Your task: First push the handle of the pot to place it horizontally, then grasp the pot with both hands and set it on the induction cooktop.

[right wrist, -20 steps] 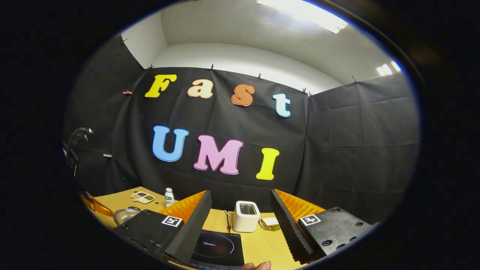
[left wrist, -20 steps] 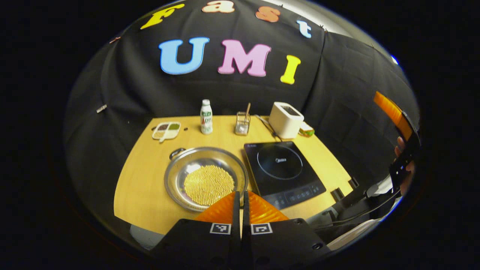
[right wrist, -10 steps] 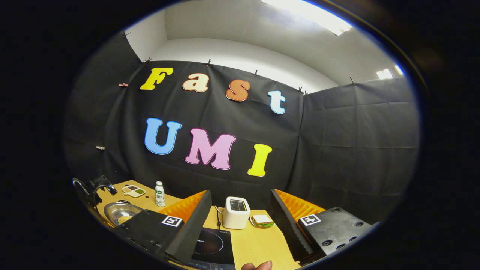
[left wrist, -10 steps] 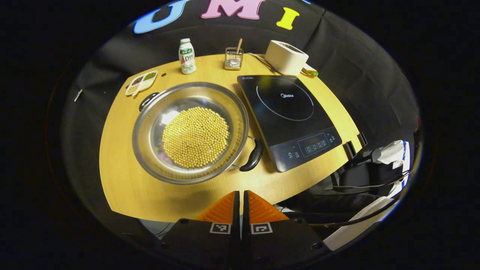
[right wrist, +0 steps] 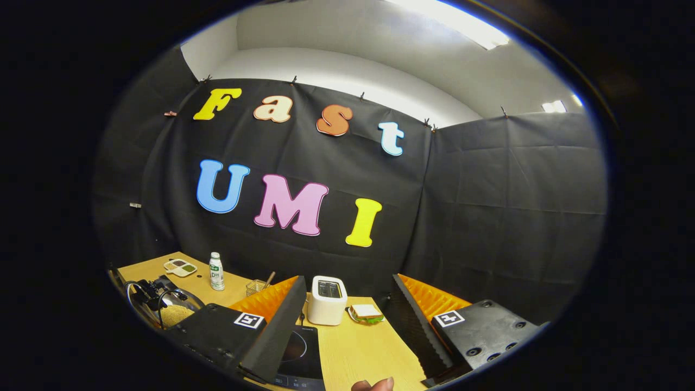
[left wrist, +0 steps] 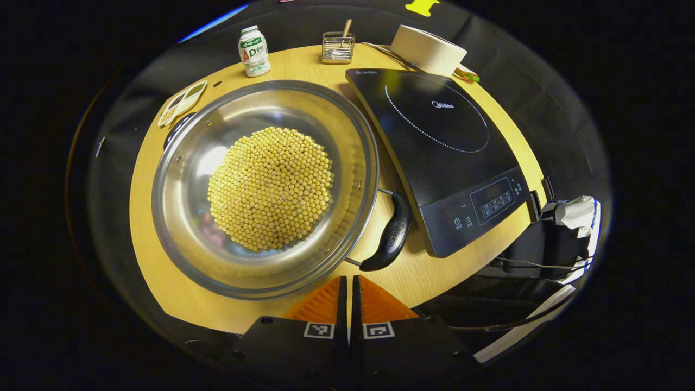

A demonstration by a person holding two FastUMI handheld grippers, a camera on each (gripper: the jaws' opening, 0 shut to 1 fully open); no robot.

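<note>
In the left gripper view, the left gripper (left wrist: 347, 288) hangs above the near edge of the counter (left wrist: 163, 282) with its two fingers pressed together and nothing between them. Just ahead of it sits the pot (left wrist: 179, 217), a wide, shallow steel pan holding a round heap of yellow beans (left wrist: 270, 187). The pot stands on the counter directly left of the induction cooktop (left wrist: 442, 146), its rim close to the cooktop's edge but not on it. One dark handle (left wrist: 392, 234) sticks out from the pot's near right side, angled toward the cooktop's front corner and lying just beside it; a second handle (left wrist: 175, 126) peeks out at the far left rim. Behind the pot are a small divided dish (left wrist: 182, 101), a little bottle (left wrist: 254, 50) and a wire holder (left wrist: 337, 47) with a stick in it. A white toaster (left wrist: 429, 50) stands behind the cooktop. In the right gripper view, the right gripper (right wrist: 347, 304) is held well above the counter with its fingers spread wide apart and nothing between them, looking toward the black booth wall. Between its fingers that view shows the toaster (right wrist: 326, 293) and a sandwich (right wrist: 365, 313) beside it, with a fingertip of the person's hand (right wrist: 372, 385) at the bottom edge.
</note>
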